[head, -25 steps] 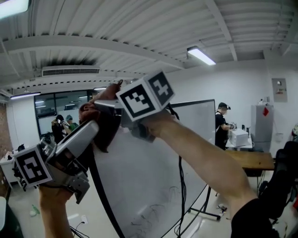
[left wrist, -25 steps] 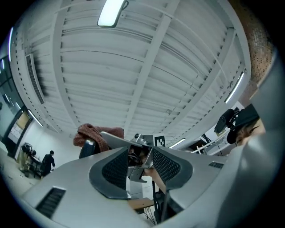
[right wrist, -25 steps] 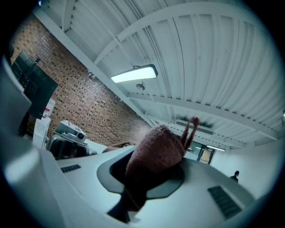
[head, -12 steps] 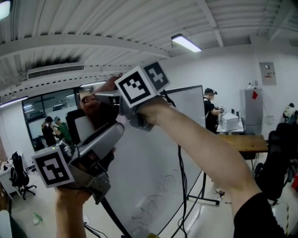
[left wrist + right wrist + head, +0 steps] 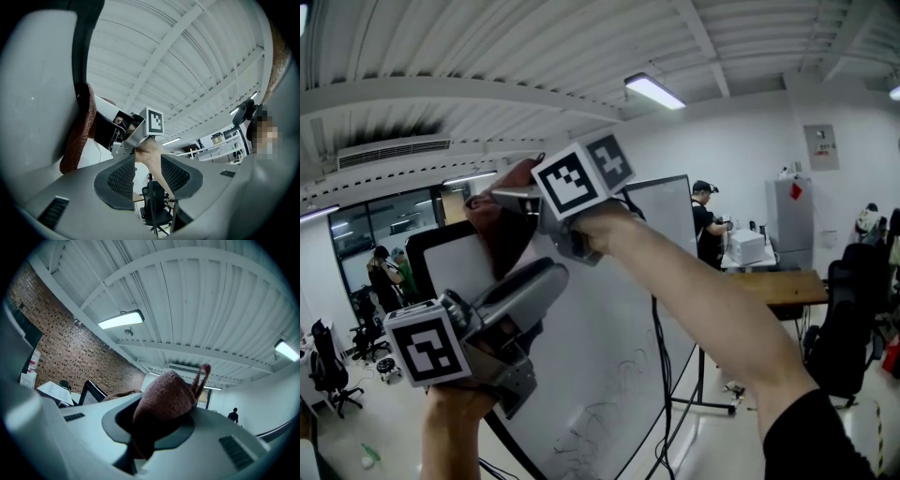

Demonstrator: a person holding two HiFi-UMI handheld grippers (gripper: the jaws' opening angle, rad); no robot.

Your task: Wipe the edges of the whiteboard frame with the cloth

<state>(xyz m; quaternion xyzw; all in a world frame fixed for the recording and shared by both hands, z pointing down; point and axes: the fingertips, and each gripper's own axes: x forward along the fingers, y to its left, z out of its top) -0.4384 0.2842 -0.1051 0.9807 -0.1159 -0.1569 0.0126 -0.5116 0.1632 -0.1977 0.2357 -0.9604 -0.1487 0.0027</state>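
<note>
The whiteboard (image 5: 609,319) fills the middle of the head view, its black frame (image 5: 412,262) running along the top. The right gripper (image 5: 508,204) reaches up to that edge, jaws pinching the reddish-brown cloth (image 5: 502,230), apparently to wipe it. The left gripper (image 5: 147,176) hovers just below, jaws spread and empty.

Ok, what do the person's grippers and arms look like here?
The left gripper and right gripper are smooth grey shells with dark meshed pads; each carries a white cube with black square markers. A black cable hangs by the right one. Black sleeve at the right upper arm; left forearm bare.
</note>
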